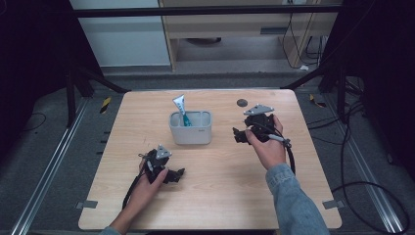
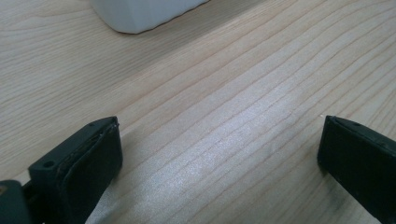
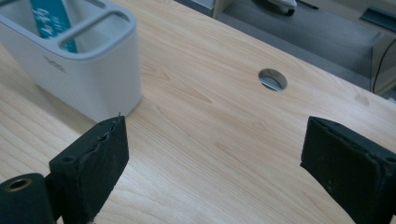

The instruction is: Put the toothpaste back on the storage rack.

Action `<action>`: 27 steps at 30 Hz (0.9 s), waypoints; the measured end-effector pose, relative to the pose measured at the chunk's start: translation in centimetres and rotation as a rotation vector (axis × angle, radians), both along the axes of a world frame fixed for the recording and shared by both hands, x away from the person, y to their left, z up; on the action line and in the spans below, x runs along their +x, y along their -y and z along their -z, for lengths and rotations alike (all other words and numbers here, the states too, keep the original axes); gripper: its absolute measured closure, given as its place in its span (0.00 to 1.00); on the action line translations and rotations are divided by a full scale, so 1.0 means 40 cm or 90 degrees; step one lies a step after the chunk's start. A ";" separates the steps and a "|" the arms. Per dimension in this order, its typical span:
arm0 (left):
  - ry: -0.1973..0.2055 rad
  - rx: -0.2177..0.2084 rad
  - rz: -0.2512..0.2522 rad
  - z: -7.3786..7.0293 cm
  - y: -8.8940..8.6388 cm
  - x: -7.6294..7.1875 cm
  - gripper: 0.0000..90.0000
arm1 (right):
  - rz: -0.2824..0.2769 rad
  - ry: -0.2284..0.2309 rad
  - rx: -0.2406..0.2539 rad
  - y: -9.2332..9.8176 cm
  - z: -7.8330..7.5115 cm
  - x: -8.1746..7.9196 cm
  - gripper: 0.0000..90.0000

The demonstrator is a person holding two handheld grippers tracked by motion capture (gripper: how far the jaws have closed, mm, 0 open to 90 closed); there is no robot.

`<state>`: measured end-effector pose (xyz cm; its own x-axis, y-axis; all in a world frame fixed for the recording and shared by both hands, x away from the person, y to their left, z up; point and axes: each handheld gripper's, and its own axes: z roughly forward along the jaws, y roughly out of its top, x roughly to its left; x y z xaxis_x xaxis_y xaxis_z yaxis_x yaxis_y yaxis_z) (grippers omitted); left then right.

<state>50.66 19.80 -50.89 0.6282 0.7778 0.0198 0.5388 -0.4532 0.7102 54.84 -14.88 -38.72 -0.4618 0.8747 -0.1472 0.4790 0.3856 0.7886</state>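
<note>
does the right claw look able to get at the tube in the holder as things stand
Probably yes. The right claw is open and empty beside the white holder, bare table lies between, and the tube sticks up above the rim with nothing over it.

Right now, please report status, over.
Left tool open, right tool open, both empty. Tube upright in white holder. Nothing in the way.

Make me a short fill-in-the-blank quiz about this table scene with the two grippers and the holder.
1. The tube stands in the ____ holder.
2. The left gripper has its jaws ____, nothing between them.
3. The right gripper hovers over the ____ table.

Missing words: white; open; wooden
</note>
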 end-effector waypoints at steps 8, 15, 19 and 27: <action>0.000 0.001 0.000 0.000 0.000 0.000 0.00 | 0.043 -0.028 0.006 0.074 0.054 0.008 0.08; 0.000 0.000 0.000 0.000 0.000 0.000 0.00 | 0.061 -0.066 0.000 0.106 0.114 0.019 0.08; 0.000 0.000 0.000 0.000 0.000 0.000 0.00 | 0.068 -0.082 0.003 0.115 0.145 0.022 0.09; 0.000 0.000 -0.001 0.000 0.000 0.000 0.00 | 0.074 -0.116 0.019 0.123 0.203 0.044 0.09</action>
